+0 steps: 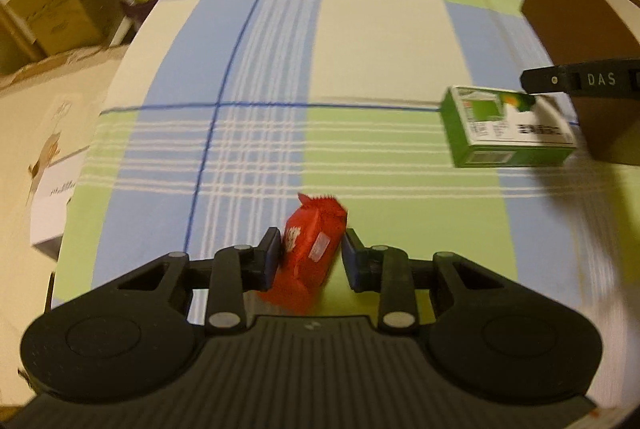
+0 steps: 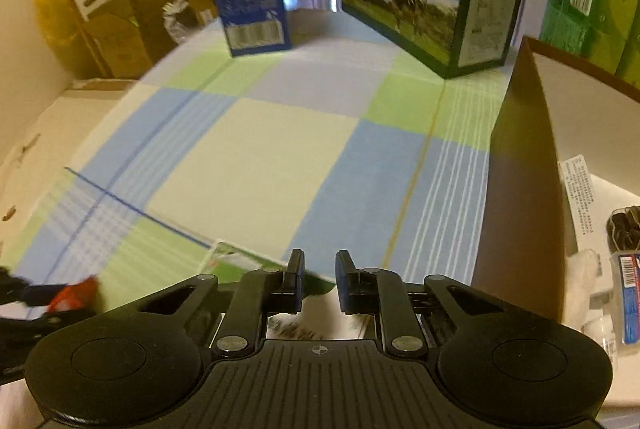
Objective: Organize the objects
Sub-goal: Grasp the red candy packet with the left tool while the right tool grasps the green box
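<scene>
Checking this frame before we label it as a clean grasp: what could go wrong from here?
1. The left tool holds the red snack packet tilted, and its right pad looks barely in contact. It could slip or twist out.
2. The right tool grips the green box near one corner, off the checked tablecloth, so it may swing.
3. The brown cardboard box wall stands close. The green box could clip it.

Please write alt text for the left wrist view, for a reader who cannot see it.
The left gripper holds a red snack packet between its fingers above a blue, green and cream checked tablecloth. To the right, the other gripper holds a small green box beside a brown cardboard box; two cartons stand at the far edge.
</scene>
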Motion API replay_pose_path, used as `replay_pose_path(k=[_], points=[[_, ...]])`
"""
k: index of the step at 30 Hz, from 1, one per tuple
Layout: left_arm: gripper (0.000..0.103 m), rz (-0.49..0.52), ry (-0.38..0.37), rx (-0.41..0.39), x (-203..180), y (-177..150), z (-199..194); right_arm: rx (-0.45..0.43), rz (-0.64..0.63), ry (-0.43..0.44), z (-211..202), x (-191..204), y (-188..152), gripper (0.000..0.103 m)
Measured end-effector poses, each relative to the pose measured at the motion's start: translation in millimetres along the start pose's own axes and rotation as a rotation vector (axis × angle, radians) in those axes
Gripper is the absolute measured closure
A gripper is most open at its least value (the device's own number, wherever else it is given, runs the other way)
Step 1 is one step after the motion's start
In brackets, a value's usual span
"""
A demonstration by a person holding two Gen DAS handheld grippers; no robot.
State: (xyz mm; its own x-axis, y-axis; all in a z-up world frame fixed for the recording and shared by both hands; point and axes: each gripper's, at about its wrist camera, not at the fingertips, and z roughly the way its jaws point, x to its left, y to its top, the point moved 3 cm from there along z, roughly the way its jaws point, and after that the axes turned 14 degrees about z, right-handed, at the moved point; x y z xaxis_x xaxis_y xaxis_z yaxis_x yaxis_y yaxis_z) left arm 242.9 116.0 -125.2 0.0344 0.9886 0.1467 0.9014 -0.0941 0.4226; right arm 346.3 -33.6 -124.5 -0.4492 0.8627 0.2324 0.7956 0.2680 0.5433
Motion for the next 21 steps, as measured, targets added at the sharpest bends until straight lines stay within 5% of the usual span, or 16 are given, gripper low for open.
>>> replay_pose_path(k=[7, 15, 21], points=[[0.075, -0.038, 0.006, 0.017, 7.7, -5.2, 0.6, 0.063, 0.025, 0.016, 12.8, -6.4, 1.9, 0.090], [0.075, -0.046, -0.009, 0.026, 6.5, -8.7, -2.0, 0.191, 0.058, 0.068, -3.5, -5.8, -45.9, 0.090], [0.076, -0.054, -0.020, 0.036, 5.7, -15.2, -5.5, 0.115, 0.073, 0.017, -30.4, -4.9, -59.1, 0.089]])
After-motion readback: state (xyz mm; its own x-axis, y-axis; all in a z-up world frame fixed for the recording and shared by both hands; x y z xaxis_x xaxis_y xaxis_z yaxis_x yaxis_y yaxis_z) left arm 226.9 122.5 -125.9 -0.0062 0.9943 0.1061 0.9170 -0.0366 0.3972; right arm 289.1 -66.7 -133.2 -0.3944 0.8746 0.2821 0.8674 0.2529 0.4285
